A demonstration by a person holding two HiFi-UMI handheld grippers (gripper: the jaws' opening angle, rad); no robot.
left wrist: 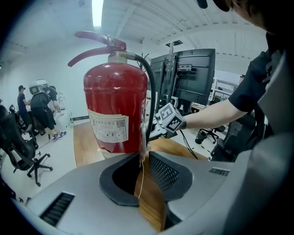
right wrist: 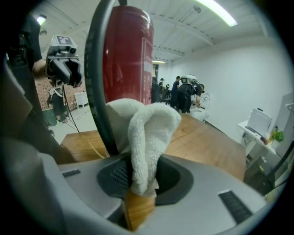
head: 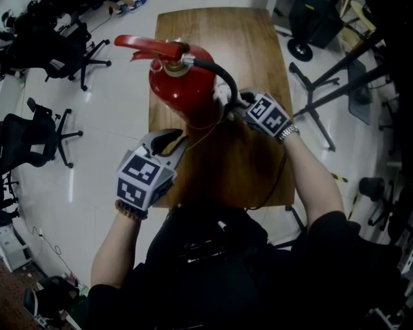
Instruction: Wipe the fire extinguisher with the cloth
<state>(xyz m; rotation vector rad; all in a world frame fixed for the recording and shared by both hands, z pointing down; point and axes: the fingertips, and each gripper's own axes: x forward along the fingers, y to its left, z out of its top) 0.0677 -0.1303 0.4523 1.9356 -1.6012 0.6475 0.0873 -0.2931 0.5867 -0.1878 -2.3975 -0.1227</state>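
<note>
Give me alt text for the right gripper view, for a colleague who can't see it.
The right gripper clamps a folded white cloth, held up close in front of the red fire extinguisher and its black hose. Behind lies a wooden table, with the left gripper at upper left.

A wooden desk (head: 213, 26) stands on a pale glossy floor (head: 110, 109). Black office chairs (head: 61, 55) crowd the frame's upper left. A ceiling light strip (left wrist: 97, 11) glows above white walls (right wrist: 239, 69), with dark monitors (left wrist: 195, 75) at centre right.
</note>
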